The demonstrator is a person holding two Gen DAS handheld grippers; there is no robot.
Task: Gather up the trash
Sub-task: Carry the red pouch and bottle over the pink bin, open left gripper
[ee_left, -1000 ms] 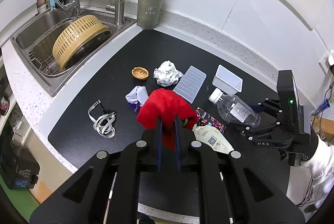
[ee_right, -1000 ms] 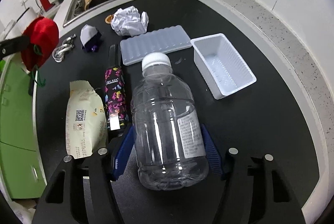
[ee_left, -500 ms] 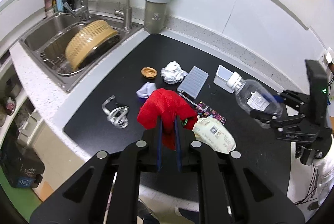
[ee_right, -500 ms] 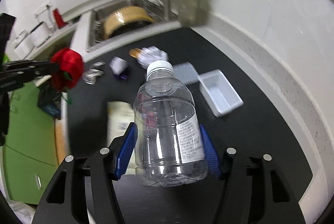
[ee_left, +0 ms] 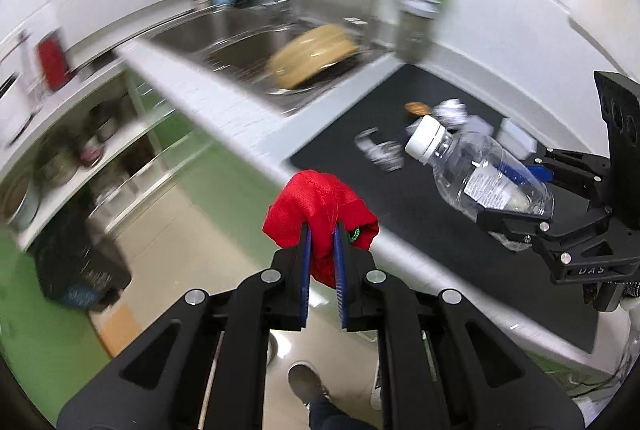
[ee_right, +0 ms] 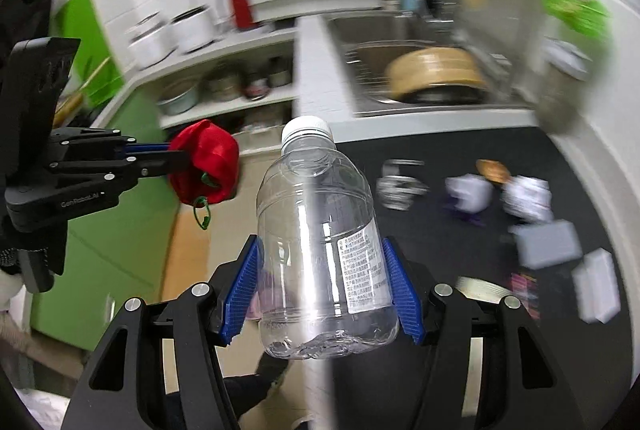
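Note:
My left gripper (ee_left: 321, 230) is shut on a bunched red mesh bag (ee_left: 318, 201), held out past the counter edge above the floor. From the right wrist view the same red bag (ee_right: 206, 159) hangs at the left with a green tie dangling under it. My right gripper (ee_right: 320, 262) is shut on a clear empty plastic bottle (ee_right: 316, 254) with a white cap, its blue pads pressing both sides. The bottle (ee_left: 480, 173) is seen from the left wrist over the edge of the black counter (ee_left: 424, 205).
Several scraps lie blurred on the black counter: crumpled paper (ee_right: 526, 197), a white-and-purple scrap (ee_right: 468, 195), a clear wrapper (ee_right: 400, 185), white trays (ee_right: 596, 286). A sink (ee_left: 256, 45) with a yellow colander (ee_left: 312, 53) lies beyond. A dark bin (ee_left: 76, 258) stands on the floor; shoes (ee_left: 306, 382) show below.
Both grippers have swung left, away from the counter middle toward its edge and the floor. The bottle has risen off the counter. The red bag now hangs over the floor.

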